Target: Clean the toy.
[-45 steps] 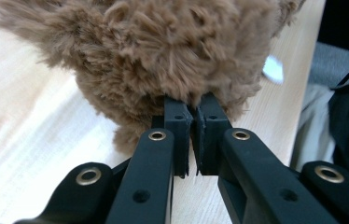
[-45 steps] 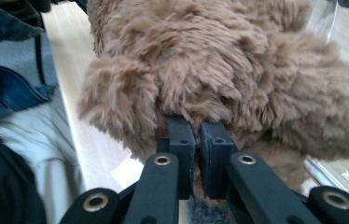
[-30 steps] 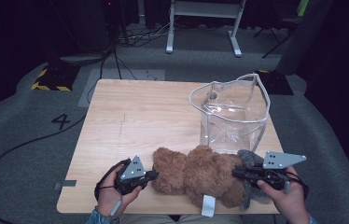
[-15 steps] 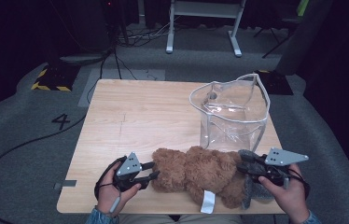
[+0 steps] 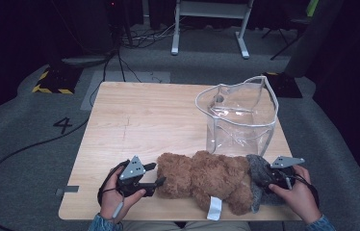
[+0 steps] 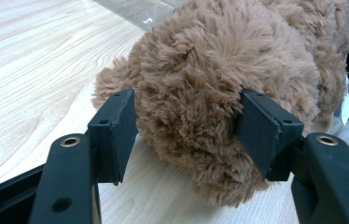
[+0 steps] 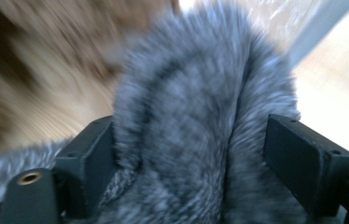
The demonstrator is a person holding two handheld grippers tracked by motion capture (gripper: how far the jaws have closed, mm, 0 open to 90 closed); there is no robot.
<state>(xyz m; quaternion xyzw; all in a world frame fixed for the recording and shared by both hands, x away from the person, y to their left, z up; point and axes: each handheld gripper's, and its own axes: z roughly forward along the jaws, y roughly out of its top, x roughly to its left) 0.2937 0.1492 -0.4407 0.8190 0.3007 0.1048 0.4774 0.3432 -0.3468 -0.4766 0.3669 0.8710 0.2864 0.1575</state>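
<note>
- At the lower left of the high view, the left gripper (image 5: pixel 158 174) is held low over the light wooden table (image 5: pixel 135 120), and its jaws have just been opening. In the left gripper view they stand apart around one fluffy end of the brown plush teddy bear (image 6: pixel 219 88); the right pad (image 6: pixel 261 128) seems only to brush the fur and the left pad is clear of it, so nothing is clamped.
- The bear (image 5: pixel 202 175) lies along the table's near edge at lower centre, with a white label (image 5: pixel 213 209) hanging toward the person.
- At the lower right, the right gripper (image 5: pixel 269 179) is set at the grey fuzzy part (image 5: pixel 260 173) on the bear's other end. Its jaws have also just been opening; in the blurred right gripper view the grey fuzz (image 7: pixel 196 135) sits between widely parted pads, and no squeeze is seen.
- Judged from this, the toy is being set down or re-gripped. A good grip would be taken deep on firm stuffing at both ends, not on loose fur, and both ends would be raised level together.
- Just behind the bear, at centre right, a clear plastic bag with a white rim (image 5: pixel 238 115) stands open. Its soft rim is the likely obstacle, since it could fold or be pushed away if the toy is dragged against it.
- Dark cables and a metal frame lie on the floor at the top, well apart from the work.
</note>
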